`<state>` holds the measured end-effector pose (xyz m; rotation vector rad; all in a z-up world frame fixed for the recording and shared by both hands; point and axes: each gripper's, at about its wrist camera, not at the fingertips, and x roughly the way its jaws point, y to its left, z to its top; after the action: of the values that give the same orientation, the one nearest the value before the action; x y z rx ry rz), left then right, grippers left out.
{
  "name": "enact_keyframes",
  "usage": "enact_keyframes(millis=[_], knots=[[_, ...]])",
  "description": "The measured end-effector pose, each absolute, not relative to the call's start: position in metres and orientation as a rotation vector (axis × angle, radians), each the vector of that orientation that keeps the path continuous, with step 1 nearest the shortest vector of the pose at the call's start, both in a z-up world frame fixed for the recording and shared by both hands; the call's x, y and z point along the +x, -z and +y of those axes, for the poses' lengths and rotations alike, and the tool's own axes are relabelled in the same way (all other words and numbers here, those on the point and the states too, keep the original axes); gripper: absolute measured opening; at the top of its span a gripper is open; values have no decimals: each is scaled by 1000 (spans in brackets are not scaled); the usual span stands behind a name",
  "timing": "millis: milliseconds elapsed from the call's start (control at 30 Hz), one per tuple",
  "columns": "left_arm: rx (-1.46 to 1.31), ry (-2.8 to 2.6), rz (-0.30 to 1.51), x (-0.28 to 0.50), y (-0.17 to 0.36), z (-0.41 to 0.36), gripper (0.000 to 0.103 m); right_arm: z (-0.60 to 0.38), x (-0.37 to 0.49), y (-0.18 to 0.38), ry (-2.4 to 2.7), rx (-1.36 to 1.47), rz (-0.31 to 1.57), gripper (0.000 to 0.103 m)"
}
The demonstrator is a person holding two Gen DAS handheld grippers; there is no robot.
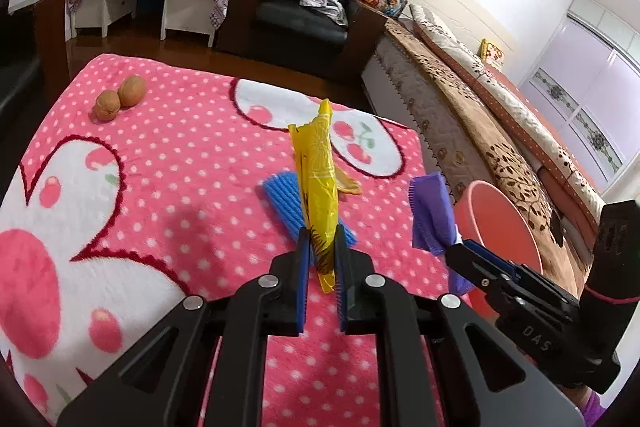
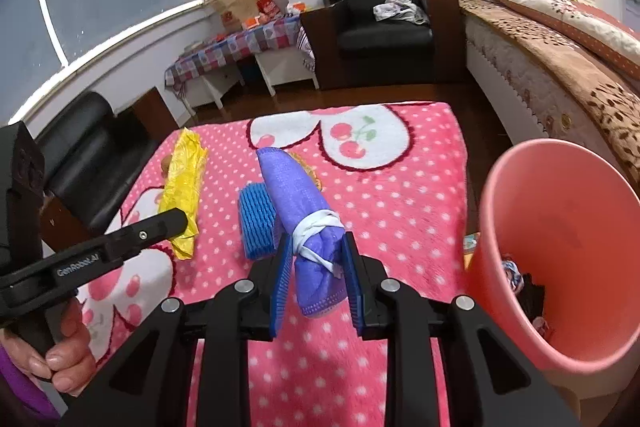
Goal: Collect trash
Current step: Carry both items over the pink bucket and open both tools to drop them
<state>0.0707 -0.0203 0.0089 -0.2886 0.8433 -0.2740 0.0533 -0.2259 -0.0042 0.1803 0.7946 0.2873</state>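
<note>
My left gripper [image 1: 322, 247] is clamped on a yellow wrapper [image 1: 318, 179], held upright clear of the pink blanket [image 1: 160, 187] for carrying. My right gripper [image 2: 316, 259] pinches a purple cloth bundle [image 2: 304, 203] tied with white band, lifted likewise. The pink bin [image 2: 560, 227] gapes at three o'clock of my right gripper, near. Blue foam netting [image 2: 256, 223] remains on the blanket at eleven o'clock, just beyond the fingertips.

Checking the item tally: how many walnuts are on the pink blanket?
2: both walnuts sit touching at the pink blanket's far left corner. Others may be hidden behind the held wrappers.
</note>
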Motion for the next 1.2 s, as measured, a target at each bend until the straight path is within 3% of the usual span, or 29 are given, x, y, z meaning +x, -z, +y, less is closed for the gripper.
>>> enact_keyframes(millis=[1200], knots=[[-31, 545, 819, 47, -26, -201, 11, -403, -20, -8, 70, 390, 679, 24]])
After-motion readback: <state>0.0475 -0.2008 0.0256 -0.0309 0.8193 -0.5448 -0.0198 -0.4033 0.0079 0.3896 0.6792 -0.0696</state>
